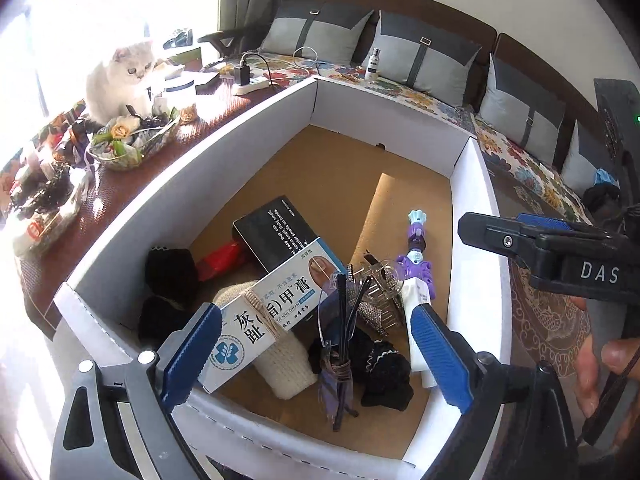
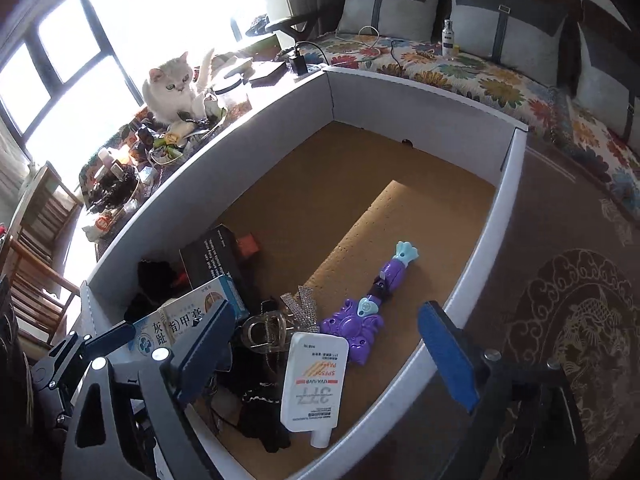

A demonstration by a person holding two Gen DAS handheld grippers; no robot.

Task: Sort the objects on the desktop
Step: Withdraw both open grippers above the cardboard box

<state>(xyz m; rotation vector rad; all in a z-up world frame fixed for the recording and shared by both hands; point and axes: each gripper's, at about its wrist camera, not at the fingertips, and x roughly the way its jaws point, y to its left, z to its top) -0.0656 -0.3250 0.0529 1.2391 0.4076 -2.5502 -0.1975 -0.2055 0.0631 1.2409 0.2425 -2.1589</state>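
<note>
Left hand-held gripper (image 1: 316,354): jaws spread wide with nothing between the pads, hanging over the near end of the box.
Right hand-held gripper (image 2: 326,354): jaws also wide apart and empty, over the same near end, beside the left one.
White box (image 2: 280,120): a big open carton with a brown floor; the far half is bare.
Nail cream carton (image 1: 276,308): white and blue, tilted, resting on a cream knitted piece (image 1: 286,364).
Glasses (image 1: 340,320): folded, standing up against the carton's right side.
Sunscreen tube (image 2: 310,386): white, lying flat with its cap toward the near wall.
Purple toy (image 2: 372,304): lies just beyond the tube, touching it.
Hair claw (image 2: 266,330): clear, left of the toy.
Black box (image 1: 272,236): behind the carton.
Cat (image 2: 176,90): white, sitting on the cluttered bench left of the box.
</note>
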